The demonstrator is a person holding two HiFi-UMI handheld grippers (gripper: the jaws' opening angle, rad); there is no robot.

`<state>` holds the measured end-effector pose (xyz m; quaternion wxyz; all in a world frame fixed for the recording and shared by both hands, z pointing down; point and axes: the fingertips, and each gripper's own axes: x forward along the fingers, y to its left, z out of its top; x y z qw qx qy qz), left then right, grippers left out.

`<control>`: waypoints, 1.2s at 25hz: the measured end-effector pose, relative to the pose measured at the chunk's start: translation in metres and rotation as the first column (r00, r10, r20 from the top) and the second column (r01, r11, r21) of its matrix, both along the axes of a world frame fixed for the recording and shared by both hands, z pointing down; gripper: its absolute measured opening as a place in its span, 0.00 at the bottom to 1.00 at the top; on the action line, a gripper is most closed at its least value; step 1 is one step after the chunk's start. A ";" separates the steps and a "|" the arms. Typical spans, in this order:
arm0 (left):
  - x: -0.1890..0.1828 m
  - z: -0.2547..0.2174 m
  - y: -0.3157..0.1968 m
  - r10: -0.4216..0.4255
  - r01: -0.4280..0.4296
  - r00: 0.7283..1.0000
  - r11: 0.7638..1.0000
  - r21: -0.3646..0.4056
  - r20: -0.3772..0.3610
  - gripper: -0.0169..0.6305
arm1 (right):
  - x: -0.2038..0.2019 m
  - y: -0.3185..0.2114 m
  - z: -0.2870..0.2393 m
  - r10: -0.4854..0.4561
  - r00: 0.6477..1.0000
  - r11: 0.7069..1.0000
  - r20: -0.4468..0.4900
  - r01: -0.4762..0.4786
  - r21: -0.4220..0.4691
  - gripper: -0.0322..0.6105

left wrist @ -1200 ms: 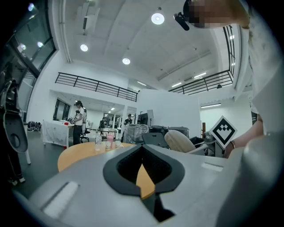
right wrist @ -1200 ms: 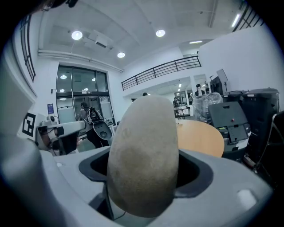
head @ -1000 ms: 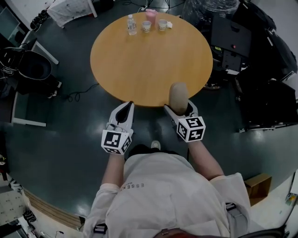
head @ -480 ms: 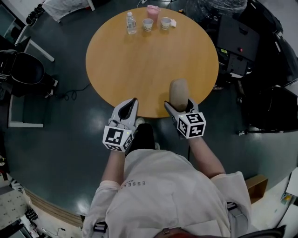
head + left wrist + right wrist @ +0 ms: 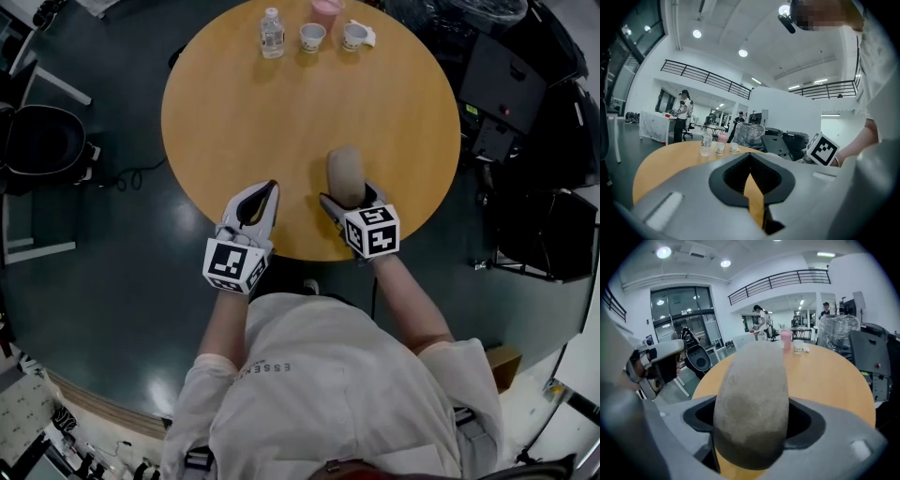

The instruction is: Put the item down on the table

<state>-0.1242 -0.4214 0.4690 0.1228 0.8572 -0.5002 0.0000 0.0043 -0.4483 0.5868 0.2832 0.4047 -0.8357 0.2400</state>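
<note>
A tan, rounded oblong item [image 5: 344,172] stands upright between the jaws of my right gripper [image 5: 349,195], which is shut on it. It hangs over the near part of the round wooden table [image 5: 281,112]. In the right gripper view the item [image 5: 752,399] fills the middle, with the tabletop [image 5: 829,376] behind it. My left gripper [image 5: 266,190] is shut with nothing in it, level with the table's near edge, left of the item. In the left gripper view its jaws meet over the table [image 5: 665,159].
At the table's far edge stand a water bottle [image 5: 272,33], two small cups [image 5: 312,37] [image 5: 353,36] and a pink cup [image 5: 326,7]. A black chair [image 5: 37,141] is at the left, dark equipment [image 5: 506,94] at the right. People stand far off in the hall.
The person has stepped closer to the table. Both grippers moved forward, from in front of the table's edge to over it. The right gripper still holds the item.
</note>
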 end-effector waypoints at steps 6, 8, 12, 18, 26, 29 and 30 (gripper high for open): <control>-0.018 0.031 -0.031 0.000 -0.001 1.000 0.998 -0.067 -0.018 0.05 | -0.035 -0.022 0.061 -0.052 0.997 0.989 -0.055 0.044 -0.145 0.65; -0.025 0.041 -0.040 -0.008 0.007 1.000 0.997 -0.081 -0.016 0.05 | -0.040 -0.030 0.077 -0.063 0.995 0.984 -0.075 0.049 -0.173 0.65; -0.034 0.056 -0.048 -0.021 0.020 1.000 0.994 -0.106 -0.008 0.05 | -0.040 -0.034 0.104 -0.053 0.992 0.969 -0.112 0.025 -0.245 0.65; -0.037 0.064 -0.048 -0.028 0.027 1.000 0.992 -0.121 -0.008 0.05 | -0.036 -0.032 0.120 -0.003 0.990 0.941 -0.141 -0.045 -0.335 0.65; -0.026 0.047 -0.039 -0.010 0.008 1.000 0.995 -0.098 -0.024 0.05 | -0.040 -0.035 0.098 0.024 0.996 0.967 -0.087 -0.046 -0.252 0.70; -0.017 0.024 -0.033 0.017 -0.018 1.000 0.999 -0.046 -0.024 0.05 | -0.038 -0.036 0.068 0.040 0.998 0.982 -0.042 -0.048 -0.181 0.70; -0.014 0.015 -0.031 0.020 -0.020 1.000 0.999 -0.025 -0.011 0.05 | -0.036 -0.037 0.053 0.057 0.998 0.988 -0.018 -0.059 -0.142 0.70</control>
